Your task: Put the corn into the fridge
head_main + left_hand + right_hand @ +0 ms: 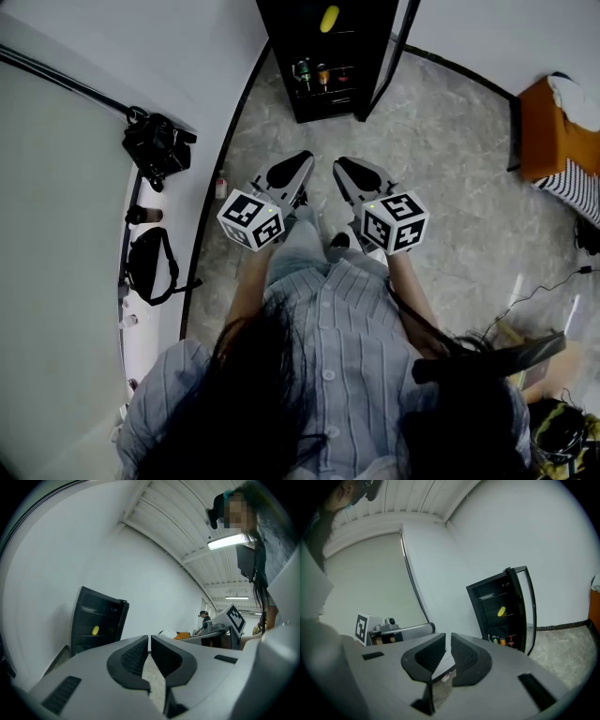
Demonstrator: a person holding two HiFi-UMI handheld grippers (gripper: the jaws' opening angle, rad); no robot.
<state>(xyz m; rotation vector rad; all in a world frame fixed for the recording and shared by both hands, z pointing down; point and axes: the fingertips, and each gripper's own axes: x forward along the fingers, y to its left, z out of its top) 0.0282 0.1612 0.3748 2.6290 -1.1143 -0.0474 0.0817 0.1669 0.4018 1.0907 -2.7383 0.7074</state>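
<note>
The yellow corn lies on a shelf inside the black fridge, whose door stands open. The left gripper view shows the corn in the fridge far off, and the right gripper view shows the corn in the fridge as well. My left gripper and right gripper hover side by side over the floor, well short of the fridge. The left gripper is shut and empty. The right gripper is shut with nothing between its pads.
Bottles stand on the fridge's bottom shelf. A white table at the left carries a camera and a black bag. A small bottle sits on the floor by it. An orange box and cables are at the right.
</note>
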